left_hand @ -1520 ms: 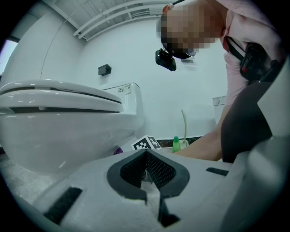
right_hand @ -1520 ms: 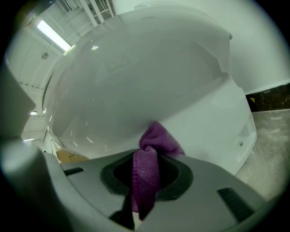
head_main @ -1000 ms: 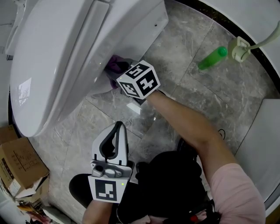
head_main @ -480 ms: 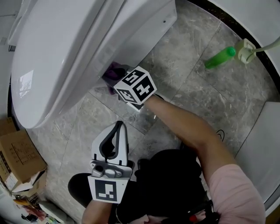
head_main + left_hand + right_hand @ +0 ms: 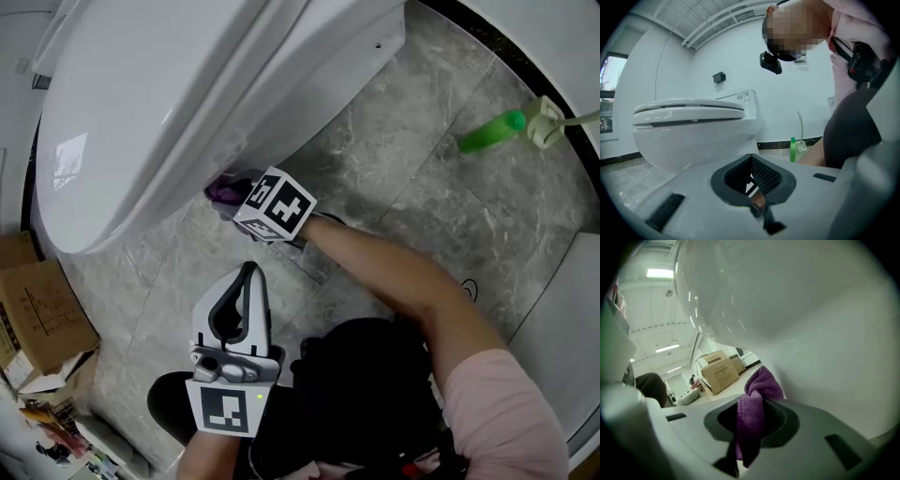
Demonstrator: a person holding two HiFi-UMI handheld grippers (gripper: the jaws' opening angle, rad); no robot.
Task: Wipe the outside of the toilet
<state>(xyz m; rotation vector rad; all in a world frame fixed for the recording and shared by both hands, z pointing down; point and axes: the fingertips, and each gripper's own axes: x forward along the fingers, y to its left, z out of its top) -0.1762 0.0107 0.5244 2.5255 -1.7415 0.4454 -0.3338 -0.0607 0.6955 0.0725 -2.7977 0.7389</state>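
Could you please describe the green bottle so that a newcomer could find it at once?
Start at the big white toilet. On the grey marbled floor to its right in the head view stands the green bottle. It is right beside a pale hose fitting, and it is the only bright green thing in view.

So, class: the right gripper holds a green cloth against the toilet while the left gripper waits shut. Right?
No. The cloth in the right gripper is purple, not green; the right gripper view shows it. The rest stands.
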